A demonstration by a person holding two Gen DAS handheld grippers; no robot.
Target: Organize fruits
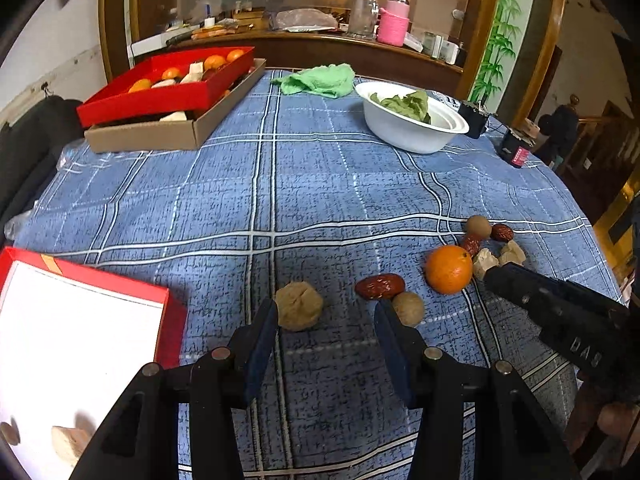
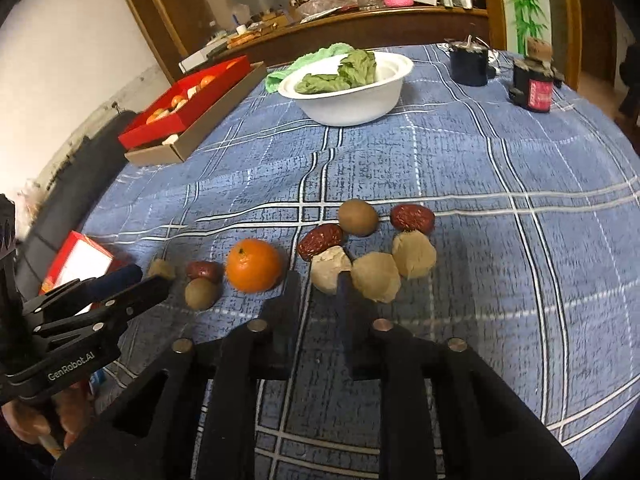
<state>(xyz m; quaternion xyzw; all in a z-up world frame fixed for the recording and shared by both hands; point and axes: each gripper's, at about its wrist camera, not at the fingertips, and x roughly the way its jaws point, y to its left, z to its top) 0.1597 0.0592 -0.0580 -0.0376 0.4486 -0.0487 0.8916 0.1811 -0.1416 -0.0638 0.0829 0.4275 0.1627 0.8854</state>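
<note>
— Fruit on the blue plaid tablecloth (image 2: 500, 168): where does it lie, and which way does it run?

— Scattered in a loose row across the near part of the cloth. The orange (image 2: 254, 265) sits stem-end up. Left of it, a red date (image 2: 204, 270) touches a round brown fruit (image 2: 201, 293), with a tan lump (image 1: 299, 306) further left. Seen from the left wrist, that date's long axis runs roughly left to right. To the right of the orange another date (image 2: 320, 240) slants up toward a brown ball (image 2: 358, 217), and a third date (image 2: 412, 218) lies nearly level beside it. Three pale lumps (image 2: 376, 282) huddle together below them.

— And the grippers?

— The right gripper (image 2: 316, 284) points down at the cloth, its jaws narrowly parted, with the nearest pale lump just past the tips; nothing is gripped. The left gripper (image 1: 326, 312) also tilts downward, jaws moderately apart and empty, the tan lump beside its left fingertip.

— Anything in the red box (image 1: 172, 312)?

— It sits at the left; a pale piece and something brown lie inside, though the edge blur makes them hard to name.
</note>
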